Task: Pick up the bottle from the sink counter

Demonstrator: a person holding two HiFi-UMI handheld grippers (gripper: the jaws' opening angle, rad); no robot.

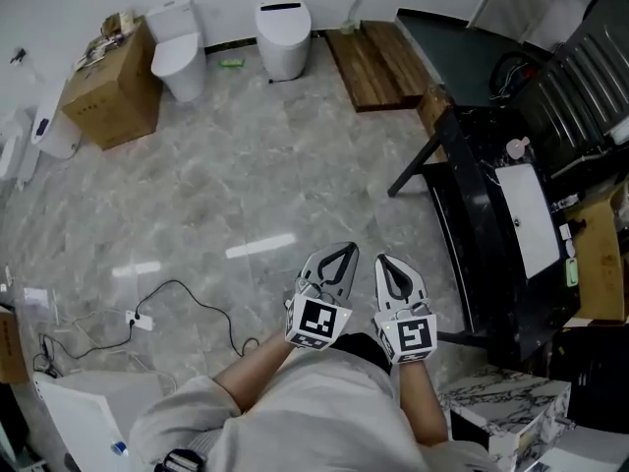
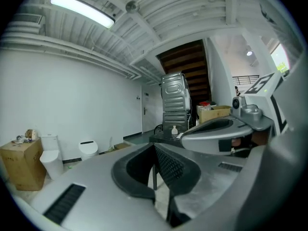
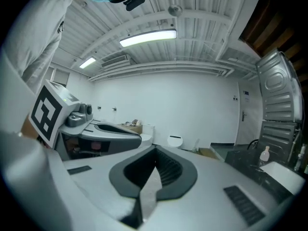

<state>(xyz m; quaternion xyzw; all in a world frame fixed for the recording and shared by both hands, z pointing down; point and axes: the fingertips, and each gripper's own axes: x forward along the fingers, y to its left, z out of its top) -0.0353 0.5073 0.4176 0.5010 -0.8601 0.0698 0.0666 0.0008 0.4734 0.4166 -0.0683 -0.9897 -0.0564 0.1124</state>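
the bottle [image 1: 516, 148] is a small pale one with a pump top. it stands upright on the black sink counter [image 1: 482, 214], at the right side of the head view, just beside the far end of the white basin [image 1: 529, 219] that is set in this counter. in the left gripper view the bottle [image 2: 174, 130] shows small and far, above the jaws. in the right gripper view it [image 3: 264, 154] stands at the right edge, on the dark counter top. no gripper touches it; both are well apart from it, over the floor.

the left gripper [image 1: 344, 248] is held in front of the person's body, and its jaws are pressed together with nothing between them; its own view shows the two dark pads meeting in one line. the right gripper [image 1: 385, 261] is just beside it, on the side nearer to the counter, and its jaws are also pressed together and empty. the marker cubes of both sit close to the person's light sleeves [image 1: 295, 411].

the floor [image 1: 246, 185] is grey marble tile. a black cable [image 1: 187, 293] lies on it at the lower left. at the far wall stand a white toilet [image 1: 179, 52] and a second toilet [image 1: 283, 37], and a cardboard box [image 1: 113, 91] is left of them. a wooden board [image 1: 378, 62] lies on the floor beyond the counter.
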